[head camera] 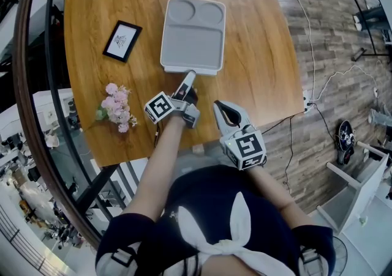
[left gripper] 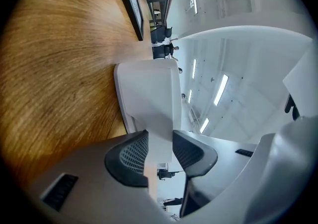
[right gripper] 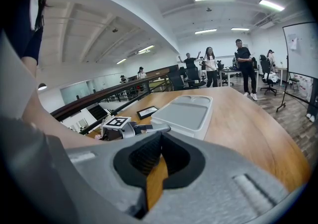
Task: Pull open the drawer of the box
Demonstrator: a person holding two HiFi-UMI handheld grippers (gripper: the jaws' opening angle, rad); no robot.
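Left hand-held gripper (left gripper: 160, 141) lies level and is clamped on the thin front lip (left gripper: 160, 116) at the near end of the pale grey rectangular plastic box (head camera: 193, 42). Its dark ribbed pads (left gripper: 130, 152) press on either face of that lip. Right hand-held gripper (head camera: 222, 109) hangs apart from the box, off its near right corner, with its jaws closed on nothing.

The box lies flat on the wooden worktop (head camera: 257, 42), with a black-framed picture (head camera: 122, 40) to the box's left. To do the pull well, I judge, the grip should sit square on the lip and draw straight back towards the person, level with the worktop and without twisting. Nothing braces the box, so it might slide along instead of the drawer opening.

The box's long axis runs away from the person, with two round recesses at the far end and the drawer front facing the left hand-held gripper.
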